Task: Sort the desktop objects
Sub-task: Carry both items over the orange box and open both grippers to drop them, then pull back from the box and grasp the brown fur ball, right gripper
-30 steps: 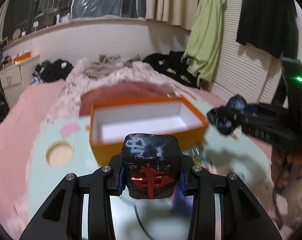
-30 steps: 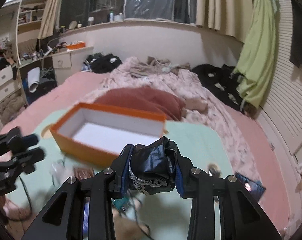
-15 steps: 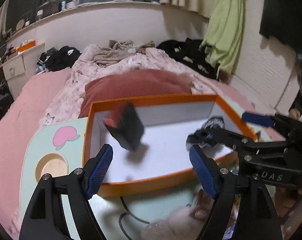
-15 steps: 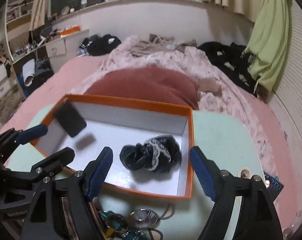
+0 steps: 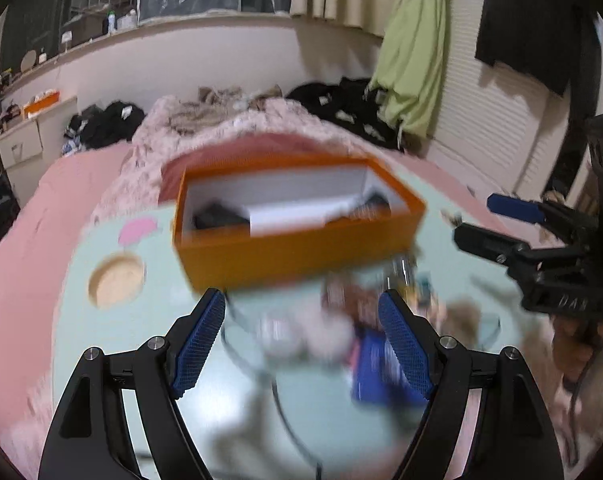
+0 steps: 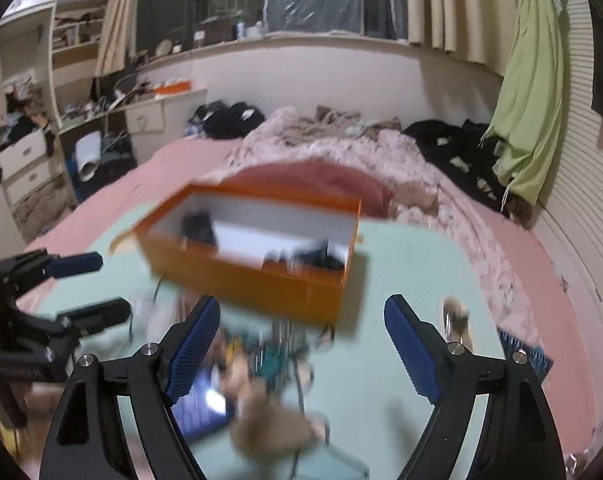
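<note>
While both grippers hovered short of the orange box (image 5: 297, 256) | left gripper (image 5: 301, 344) spread, empty | right gripper (image 6: 301, 352) opening, empty | box beyond fingertips.

Light: dim, warm indoor
Blur: heavy motion smear on orange box (image 5: 297, 248), table clutter
Sharp: gripper fingers (image 5: 199, 338)
Edges: fisheye bending, dark vignette

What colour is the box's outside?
Orange, with a white interior; the box shows best in the left wrist view.
</note>
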`<state>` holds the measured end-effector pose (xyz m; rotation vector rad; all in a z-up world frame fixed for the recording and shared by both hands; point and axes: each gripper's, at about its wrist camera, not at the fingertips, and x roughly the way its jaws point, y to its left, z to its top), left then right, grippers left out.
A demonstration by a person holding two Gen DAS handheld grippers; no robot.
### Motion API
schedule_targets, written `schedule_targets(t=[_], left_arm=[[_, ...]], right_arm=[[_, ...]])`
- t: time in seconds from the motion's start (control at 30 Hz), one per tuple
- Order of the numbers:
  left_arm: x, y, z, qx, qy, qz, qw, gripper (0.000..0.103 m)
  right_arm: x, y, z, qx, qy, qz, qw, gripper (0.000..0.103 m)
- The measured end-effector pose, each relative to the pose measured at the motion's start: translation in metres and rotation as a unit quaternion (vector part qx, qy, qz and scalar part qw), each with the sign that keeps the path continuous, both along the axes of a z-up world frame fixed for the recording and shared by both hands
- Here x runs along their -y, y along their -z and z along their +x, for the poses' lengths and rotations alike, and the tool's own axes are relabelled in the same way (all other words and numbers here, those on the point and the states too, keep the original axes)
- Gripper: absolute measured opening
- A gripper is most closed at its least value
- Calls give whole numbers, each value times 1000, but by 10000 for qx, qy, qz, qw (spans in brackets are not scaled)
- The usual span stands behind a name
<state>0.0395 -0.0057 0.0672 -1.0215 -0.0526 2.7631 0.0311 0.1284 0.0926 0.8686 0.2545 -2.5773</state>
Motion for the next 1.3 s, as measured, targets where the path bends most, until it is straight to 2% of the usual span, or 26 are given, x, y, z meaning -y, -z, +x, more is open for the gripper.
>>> schedule_targets(t=[0.13,0.27,0.33,0.37,0.4,1.13,1.3], left_arm=[[-1,32,27,402,-51,-62,9992,79],[-6,52,30,666,-139,-171,9975,79],[-13,60,23,819,-155,-469,9954,92],[-15,62,20,891,-109,-454,9949,103],[-15,62,19,875,-81,-471,9950,103],[-16,62,22,805,-46,-448,9957,103],[-15,61,20,807,-50,-444,9957,103]], right_arm=[[-9,30,26,210,-357,319,9986,85],[-15,57,38,589,-432,298,9969,85],[-13,73,34,852,-348,297,9953,93],[-15,75,34,732,-256,247,9967,100],[-17,77,32,737,-176,193,9969,103],[-16,72,28,679,-154,177,9974,103],[-5,63,18,411,-296,413,9979,103]])
